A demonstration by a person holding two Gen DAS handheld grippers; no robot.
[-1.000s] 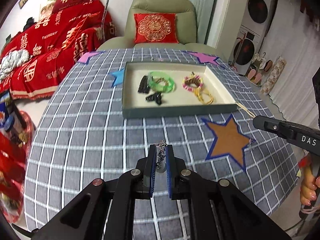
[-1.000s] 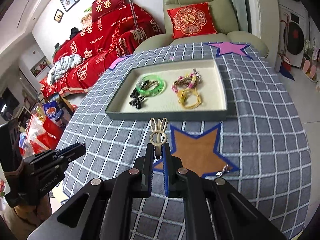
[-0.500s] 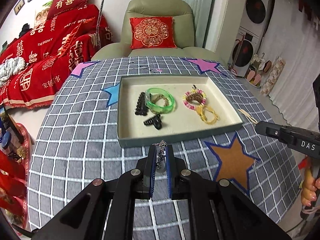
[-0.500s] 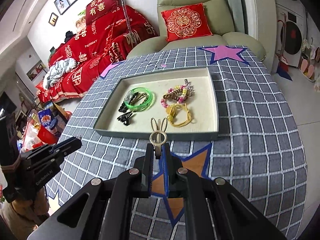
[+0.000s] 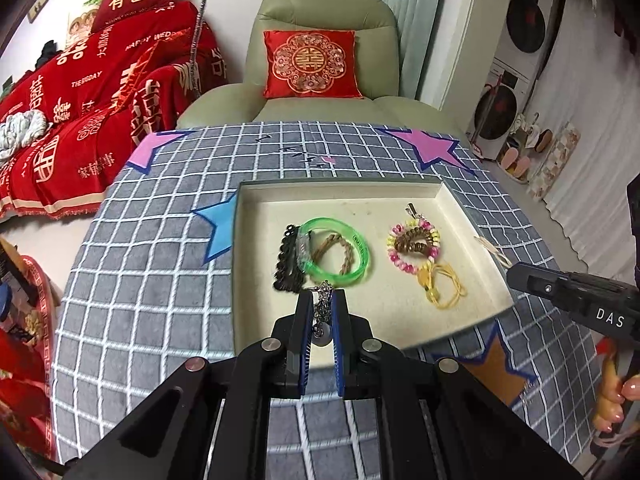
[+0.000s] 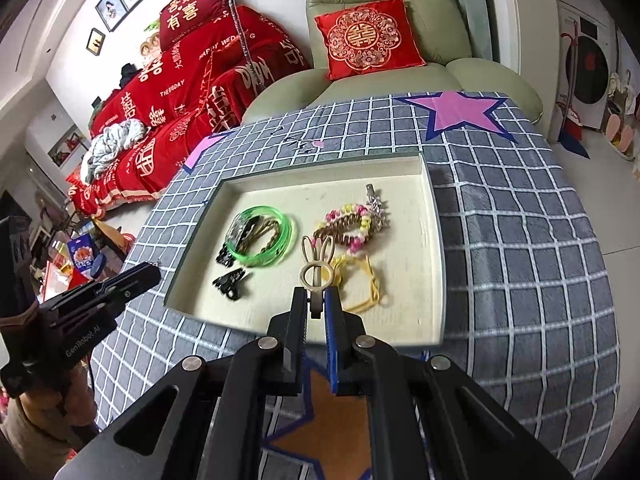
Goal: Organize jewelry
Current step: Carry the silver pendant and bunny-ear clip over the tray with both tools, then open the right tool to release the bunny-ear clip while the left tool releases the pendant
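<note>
Two hand-held claws hang over the near edge of a shallow cream-lined tray (image 6: pixel 434 240) on a grey checked worktop (image 6: pixel 520 248), each with a piece of jewelry pinched in it. The left claw (image 5: pixel 321 312) is clenched on a small silvery chain trinket (image 5: pixel 323 300) with a round charm dangling between the pads; the right claw (image 6: pixel 316 304) is clenched on a beige rabbit-ear hair clip (image 6: pixel 316 260), whose loops stick up past the fingertips. Already in the tray lie a green bangle (image 5: pixel 340 252) around a braided brown band, a black comb clip (image 5: pixel 286 260) just beside it, a small black claw clip (image 6: pixel 230 282), a pink-and-yellow beaded bracelet (image 5: pixel 414 246) and a yellow cord (image 5: pixel 440 288). The risk from here looks to be in the release: the trinket is thin and loosely hung, so it could snag on the ribbed pads or drop onto the bangle and tangle with it, while the hair clip, let go too near the front rim, could tip out onto the cloth. Both claws sit close together over the same corner, so a hasty move could knock one against the other.
</note>
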